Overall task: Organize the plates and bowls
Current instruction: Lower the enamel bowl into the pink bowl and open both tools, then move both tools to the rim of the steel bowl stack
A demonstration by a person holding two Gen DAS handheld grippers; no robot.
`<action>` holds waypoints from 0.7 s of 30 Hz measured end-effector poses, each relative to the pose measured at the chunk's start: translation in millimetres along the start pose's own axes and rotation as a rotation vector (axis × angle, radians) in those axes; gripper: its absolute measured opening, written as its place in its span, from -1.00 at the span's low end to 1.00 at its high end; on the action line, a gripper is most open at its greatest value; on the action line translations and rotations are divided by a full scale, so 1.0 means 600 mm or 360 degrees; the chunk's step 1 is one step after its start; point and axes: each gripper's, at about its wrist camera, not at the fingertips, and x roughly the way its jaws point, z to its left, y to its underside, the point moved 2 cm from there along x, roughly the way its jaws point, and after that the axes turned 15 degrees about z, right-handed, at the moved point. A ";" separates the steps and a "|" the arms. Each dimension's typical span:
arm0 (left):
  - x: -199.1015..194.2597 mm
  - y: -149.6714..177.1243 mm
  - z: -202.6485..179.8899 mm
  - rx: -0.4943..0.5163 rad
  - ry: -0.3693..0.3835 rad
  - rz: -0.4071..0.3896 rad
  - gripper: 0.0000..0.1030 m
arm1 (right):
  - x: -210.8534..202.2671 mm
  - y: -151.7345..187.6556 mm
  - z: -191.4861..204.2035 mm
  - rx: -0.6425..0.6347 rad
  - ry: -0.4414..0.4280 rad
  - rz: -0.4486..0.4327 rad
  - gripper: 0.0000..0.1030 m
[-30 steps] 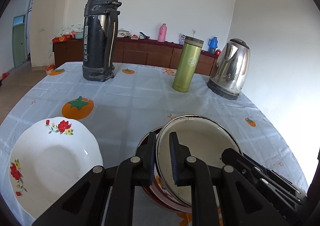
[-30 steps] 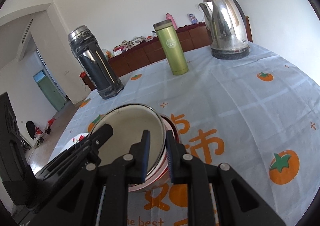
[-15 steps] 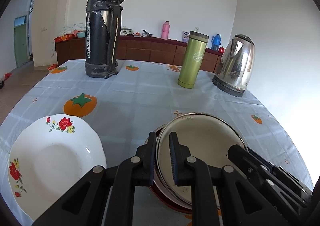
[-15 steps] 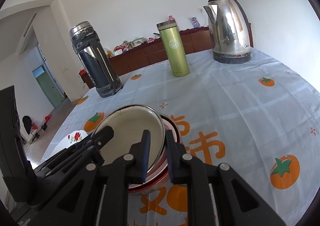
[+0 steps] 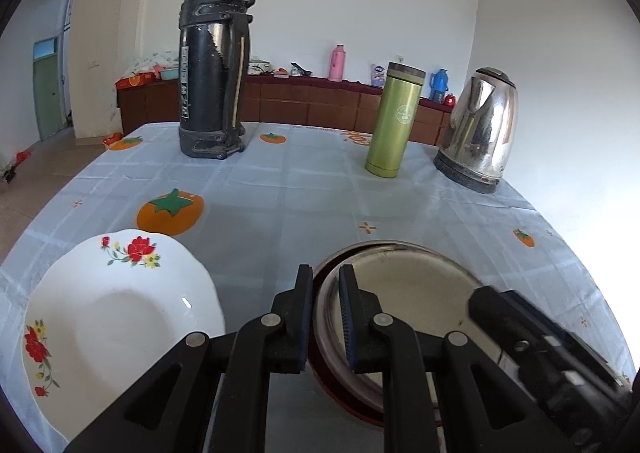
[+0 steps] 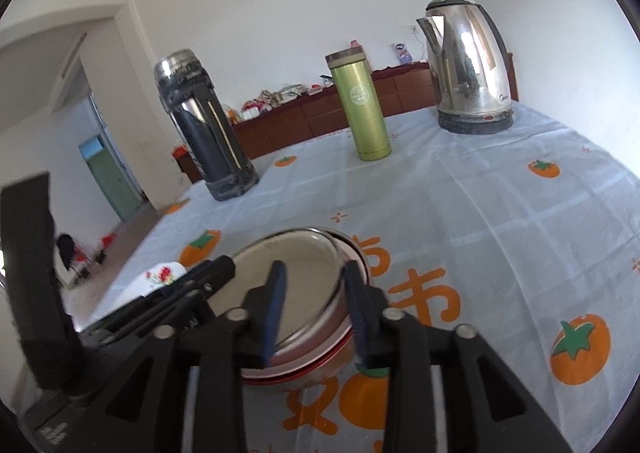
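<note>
White walls, a brown sideboard at the back and a table under a pale blue tablecloth (image 5: 288, 193) printed with orange fruit.

Left gripper (image 5: 325, 281): pads pressed onto the near-left rim of the cream enamel bowl (image 5: 404, 285), one finger inside it, one outside. That bowl sits nested in a red-sided bowl (image 5: 340, 385), of which only a sliver of wall shows below the fingers. The bottom of the stack is cut off by the gripper body in the left wrist view.

Right gripper (image 6: 314, 285): jaws opening, blurred. They straddle the right rim of the same cream bowl with a gap on each side, pads not touching as far as can be seen. The red bowl's wall (image 6: 296, 367) shows just under the fingertips.

Each gripper appears in the other's view, dark and smeared: the right one at lower right, the left one at lower left.

Floral white plate (image 5: 116, 317) lies left of the left gripper, apart from the bowls, its near edge cut by the frame. From the right wrist it is mostly hidden behind the left gripper.

Well ahead of both grippers: black thermos (image 5: 214, 65), green flask (image 5: 394, 121), steel kettle (image 5: 478, 129), all upright. Sideboard clutter is too small to identify.
</note>
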 end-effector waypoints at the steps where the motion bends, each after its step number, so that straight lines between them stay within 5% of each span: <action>1: 0.000 0.001 0.002 -0.0007 -0.0002 -0.0002 -0.68 | -0.001 0.000 -0.001 0.0015 0.0003 -0.0005 -0.03; 3: 0.002 0.002 0.003 -0.0001 -0.0011 -0.0003 -0.68 | 0.001 -0.001 -0.008 0.0045 -0.0004 0.0000 0.13; 11: 0.000 0.004 0.003 -0.0010 -0.0016 -0.0004 -0.61 | 0.003 0.002 -0.009 0.0056 0.0007 0.0012 0.16; 16: 0.006 0.007 0.014 -0.0072 -0.0032 0.0020 0.04 | 0.007 0.003 -0.012 0.0063 0.0018 0.0031 0.17; 21: 0.003 0.009 0.017 -0.0087 -0.0055 0.0009 0.09 | 0.010 0.004 -0.011 0.0051 0.0046 0.0034 0.24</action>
